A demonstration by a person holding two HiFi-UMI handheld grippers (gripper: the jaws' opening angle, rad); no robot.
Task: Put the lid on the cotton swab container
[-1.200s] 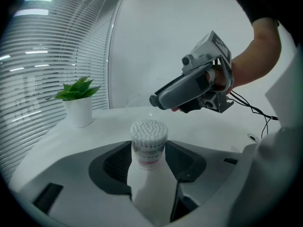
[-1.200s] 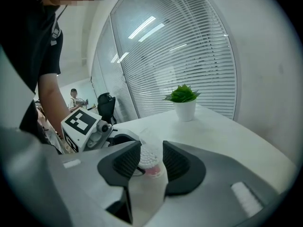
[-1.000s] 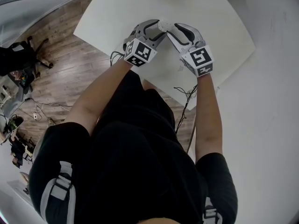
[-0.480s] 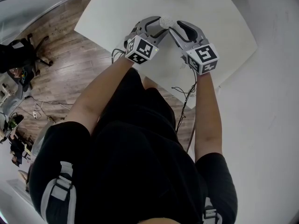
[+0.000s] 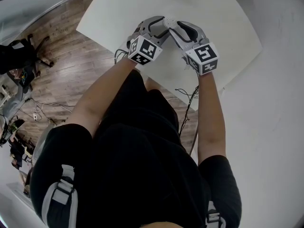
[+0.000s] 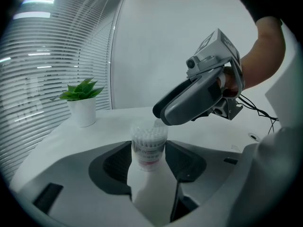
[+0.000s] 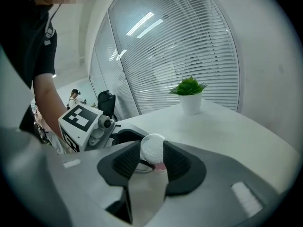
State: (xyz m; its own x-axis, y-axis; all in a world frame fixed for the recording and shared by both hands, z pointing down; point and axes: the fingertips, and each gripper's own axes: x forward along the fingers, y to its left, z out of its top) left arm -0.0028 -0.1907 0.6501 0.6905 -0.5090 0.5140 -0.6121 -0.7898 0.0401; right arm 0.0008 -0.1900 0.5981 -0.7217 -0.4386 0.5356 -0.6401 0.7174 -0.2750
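In the left gripper view a clear cotton swab container point(image 6: 149, 145) with a red label stands upright on the white table, and my left gripper point(image 6: 149, 151) is shut on its sides. The top of the container shows white swab heads. My right gripper point(image 6: 162, 116) reaches in from the upper right, its tips right over the container's mouth. In the right gripper view a round whitish lid point(image 7: 152, 149) sits tilted between the pads, with my right gripper point(image 7: 152, 154) shut on it and the pink label just below. In the head view both grippers point(image 5: 166, 23) meet tip to tip over the table.
A small potted plant point(image 6: 83, 105) in a white pot stands at the back of the white table point(image 5: 213, 13), also seen as the plant point(image 7: 189, 96) in the right gripper view. Cables point(image 5: 190, 96) hang off the table's near edge. Window blinds lie behind.
The right gripper has rolled a little about its own line, its marker cube turning and shifting slightly left. The left gripper and the container have stayed where they were.
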